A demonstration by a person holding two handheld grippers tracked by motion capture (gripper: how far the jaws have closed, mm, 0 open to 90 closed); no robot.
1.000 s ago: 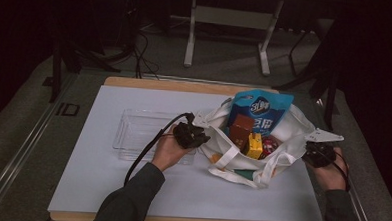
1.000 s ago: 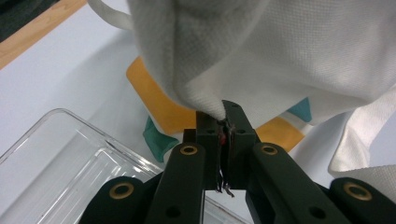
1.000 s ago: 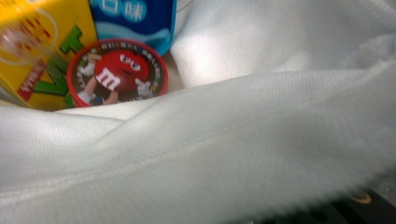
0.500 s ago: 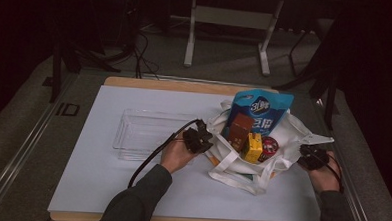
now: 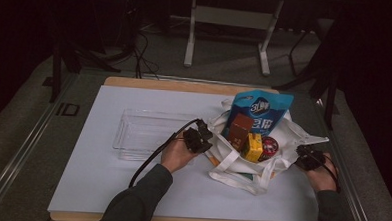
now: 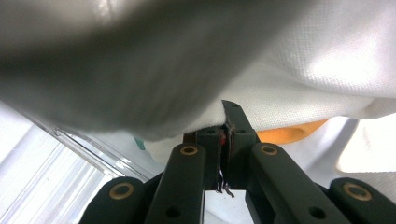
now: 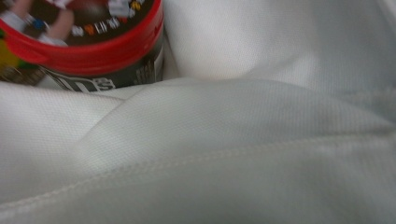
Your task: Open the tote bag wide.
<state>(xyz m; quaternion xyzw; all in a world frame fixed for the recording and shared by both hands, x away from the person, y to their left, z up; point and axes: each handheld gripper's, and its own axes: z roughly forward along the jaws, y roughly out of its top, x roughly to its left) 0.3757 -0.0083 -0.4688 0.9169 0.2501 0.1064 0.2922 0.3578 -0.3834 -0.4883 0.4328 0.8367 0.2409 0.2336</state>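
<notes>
High view: white bag (image 5: pixel 241 165) sitting at the surface's (image 5: pixel 130 187) 3 o'clock side, long axis running 9 to 3 between both hands. Left gripper (image 5: pixel 203 138) is pinching the rim at 9 o'clock, fingers (image 6: pixel 233 135) pressed shut on cloth; right gripper (image 5: pixel 307 158) is pinching the 3 o'clock rim. Clear tray (image 5: pixel 148 133) lying just beyond the left gripper at 9 o'clock. Dark room, floor cables behind.

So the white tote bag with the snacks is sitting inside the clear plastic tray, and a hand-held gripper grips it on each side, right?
Not quite: the white tote bag sits on the table beside the clear plastic tray, not inside it, as the high view shows.
</notes>
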